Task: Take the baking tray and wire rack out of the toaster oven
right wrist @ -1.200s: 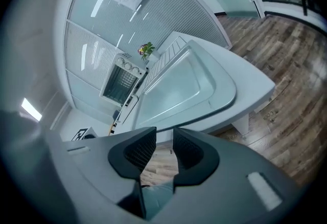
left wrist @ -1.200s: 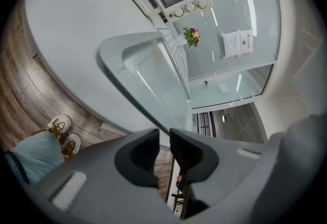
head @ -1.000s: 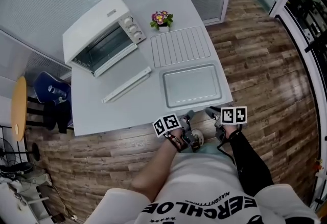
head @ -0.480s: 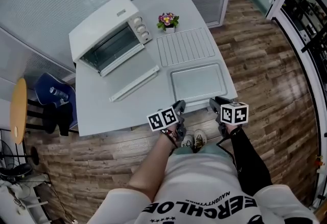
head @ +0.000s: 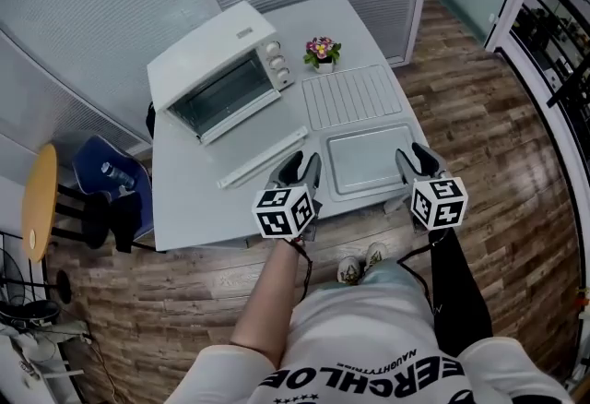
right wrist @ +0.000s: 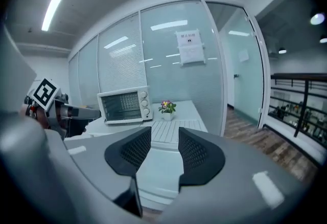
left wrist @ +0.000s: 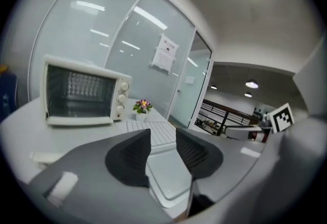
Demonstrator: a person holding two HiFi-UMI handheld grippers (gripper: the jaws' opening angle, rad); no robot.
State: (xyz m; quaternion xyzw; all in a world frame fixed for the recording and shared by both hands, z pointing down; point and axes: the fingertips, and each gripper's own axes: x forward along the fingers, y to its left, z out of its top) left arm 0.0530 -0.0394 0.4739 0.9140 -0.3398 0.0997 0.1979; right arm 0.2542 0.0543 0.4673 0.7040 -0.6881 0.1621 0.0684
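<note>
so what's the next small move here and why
Probably just draw both grippers back: the baking tray and wire rack already lie on the table outside the toaster oven, and the left gripper and right gripper, jaws opening, hold nothing.

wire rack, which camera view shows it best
The head view: from above, the wire rack lies whole and unobstructed on the table beyond the baking tray, its bars visible. The left gripper view and the right gripper view see it low, foreshortened and only in part.
</note>
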